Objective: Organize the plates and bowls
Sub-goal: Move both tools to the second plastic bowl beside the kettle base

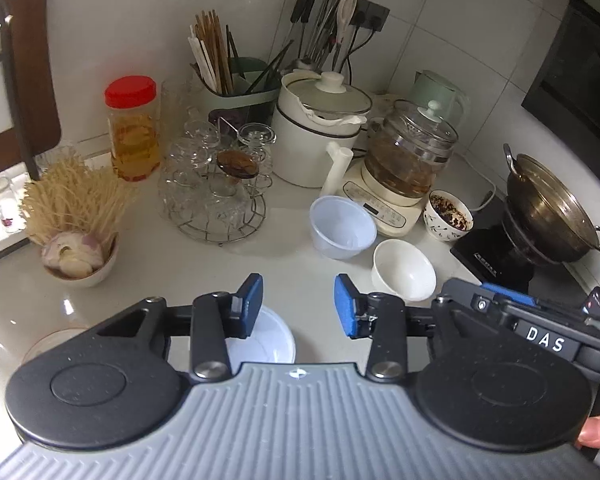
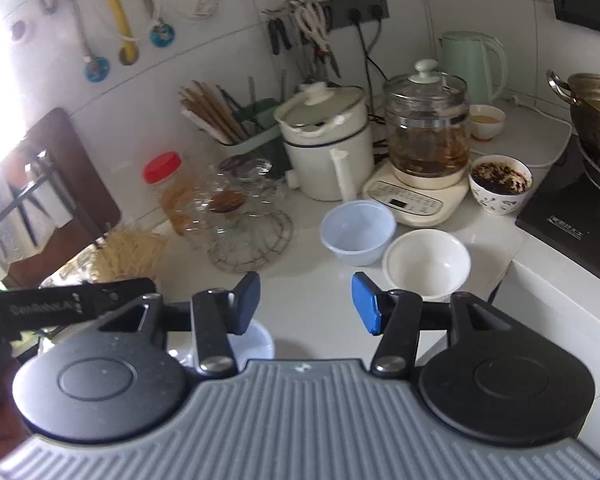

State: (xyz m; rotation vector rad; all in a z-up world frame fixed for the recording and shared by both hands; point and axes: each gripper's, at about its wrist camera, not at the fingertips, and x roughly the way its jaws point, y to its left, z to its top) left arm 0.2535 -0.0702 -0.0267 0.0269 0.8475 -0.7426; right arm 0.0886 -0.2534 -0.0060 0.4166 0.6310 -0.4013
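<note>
A translucent plastic bowl [image 1: 342, 226] [image 2: 358, 232] and a white ceramic bowl [image 1: 404, 269] [image 2: 427, 265] stand side by side on the white counter. Another white plastic bowl [image 1: 266, 340] [image 2: 256, 342] lies close under both grippers, partly hidden by the fingers. My left gripper [image 1: 298, 306] is open and empty, above the counter in front of the bowls. My right gripper [image 2: 306, 304] is open and empty, just left of the ceramic bowl. Part of the right gripper [image 1: 540, 320] shows at the right of the left wrist view.
A patterned bowl of dark food [image 1: 448, 216] [image 2: 500, 188] stands by the induction hob with a wok [image 1: 552, 208]. Behind are a glass kettle [image 1: 412, 152], white pot [image 1: 320, 136], glass rack [image 1: 216, 184], red-lidded jar [image 1: 134, 128] and a bowl with garlic and noodles [image 1: 80, 252].
</note>
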